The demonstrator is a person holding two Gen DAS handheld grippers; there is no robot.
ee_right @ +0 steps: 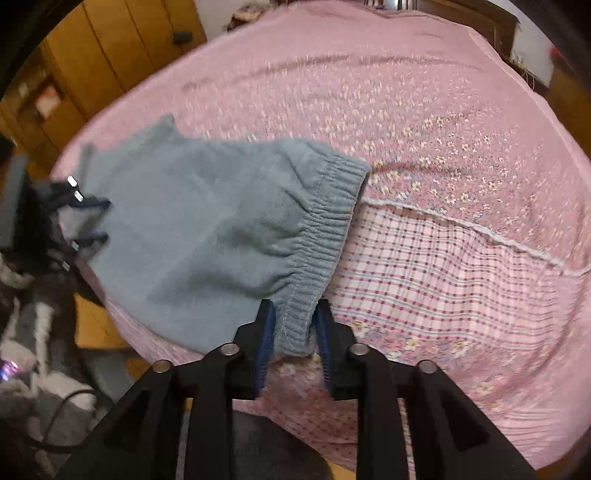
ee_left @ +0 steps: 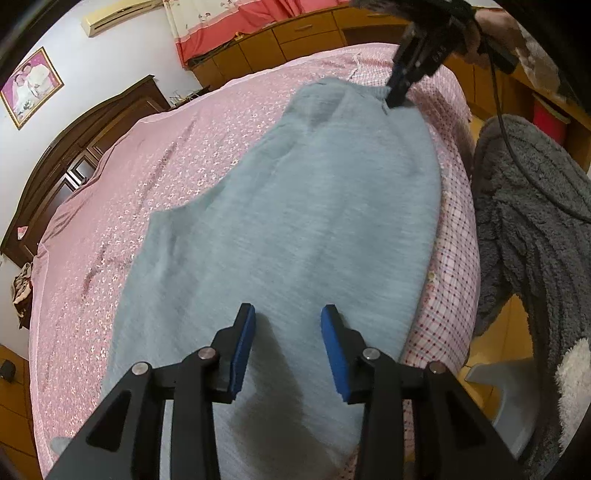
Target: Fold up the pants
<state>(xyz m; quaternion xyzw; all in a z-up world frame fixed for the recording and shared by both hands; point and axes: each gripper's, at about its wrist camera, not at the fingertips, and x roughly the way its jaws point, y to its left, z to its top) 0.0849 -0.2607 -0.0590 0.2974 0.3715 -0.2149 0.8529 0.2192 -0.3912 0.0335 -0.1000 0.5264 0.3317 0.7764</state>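
Pants [ee_right: 207, 221] lying on bed [ee_right: 424, 122]; right gripper [ee_right: 293, 328] pinching waistband [ee_right: 325, 229], risking slipping out; left gripper [ee_left: 288, 332] hovering open.

**Layout: pants lying on bed, me at both ends**

Pants [ee_left: 295, 221] are lying flat on the bed [ee_left: 166, 192], close along its near edge. My left gripper [ee_left: 288, 332] is hovering over the leg end, jaws apart, nothing between them. My right gripper [ee_right: 293, 332] is sitting at the opposite end, jaws closing around the waistband [ee_right: 325, 229] at its near corner. Headboard [ee_left: 74, 147] is standing behind the bed's far side, cabinets [ee_left: 295, 33] running beyond the waistband end. A robe [ee_left: 535, 229] is hanging just beside the bed's near edge.
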